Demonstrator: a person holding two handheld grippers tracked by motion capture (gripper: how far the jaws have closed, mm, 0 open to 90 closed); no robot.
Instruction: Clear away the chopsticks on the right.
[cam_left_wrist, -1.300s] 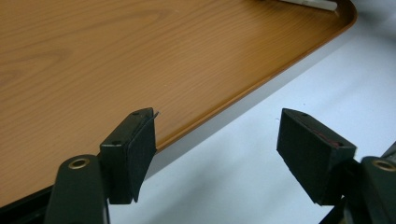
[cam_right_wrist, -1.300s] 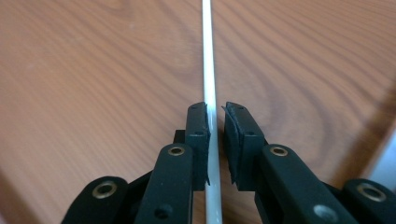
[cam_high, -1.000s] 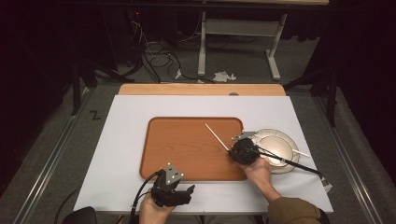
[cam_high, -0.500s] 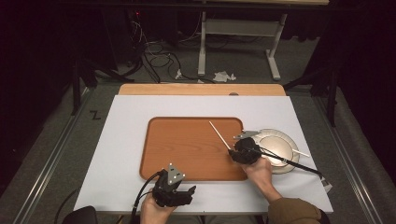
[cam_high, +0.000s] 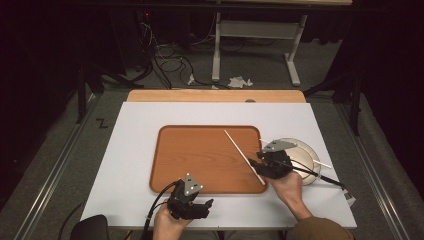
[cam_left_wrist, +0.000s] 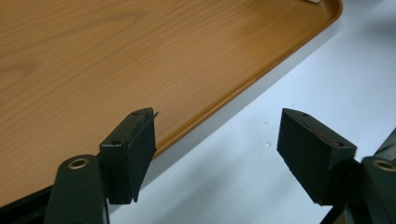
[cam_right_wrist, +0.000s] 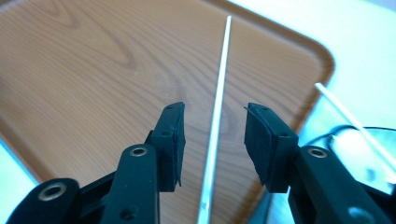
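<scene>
A thin white chopstick (cam_high: 240, 150) lies slanted across the right part of the wooden tray (cam_high: 200, 160). My right gripper (cam_high: 256, 166) hovers over its near end. In the right gripper view the chopstick (cam_right_wrist: 219, 102) runs between the jaws of the right gripper (cam_right_wrist: 214, 126) over the tray (cam_right_wrist: 93, 70). The jaws have just been opening, and the pads stand clear of the stick on both sides. My left gripper (cam_high: 201, 205) rests open at the table's front edge. The left gripper (cam_left_wrist: 215, 135) holds nothing beside the tray's rim (cam_left_wrist: 243, 88).
A pale round plate (cam_high: 301, 148) sits right of the tray with a second white stick (cam_high: 320, 162) lying across it; that stick (cam_right_wrist: 345, 114) is close to my right jaw. A wooden board (cam_high: 215, 96) lines the table's far edge. Chair legs and cables stand beyond.
The right gripper's jaws have spread apart and let go of the chopstick, which now lies on the tray. The right hand has lifted slightly. The left gripper has stayed put.
</scene>
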